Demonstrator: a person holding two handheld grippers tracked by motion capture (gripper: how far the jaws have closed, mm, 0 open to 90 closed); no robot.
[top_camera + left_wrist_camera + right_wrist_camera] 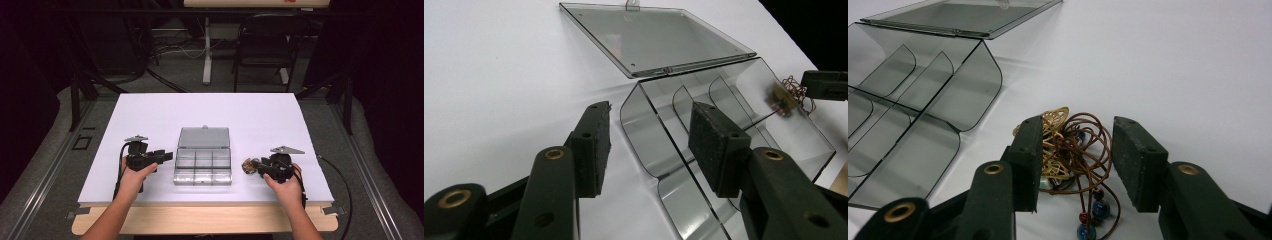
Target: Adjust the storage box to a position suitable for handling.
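Note:
A clear grey compartment box [202, 172] lies open at mid-table, its lid [204, 137] folded flat behind it. My left gripper [167, 156] sits at the box's left end. In the left gripper view it [651, 145] is open, its jaws standing either side of the box's near end wall [641, 130] without pressing on it. A tangled brown cord necklace [248, 165] with gold pieces and beads lies on the table right of the box. My right gripper [1078, 160] is open, with the necklace [1073, 145] lying between its jaws, the right pad [1138, 160] clear of it.
The box's compartments [923, 125] look empty, with curved dividers. The white table top [150, 115] ends in a wooden front edge [200, 220]. Beyond the table stand a chair [265, 45] and a stand [207, 50] on a dark floor.

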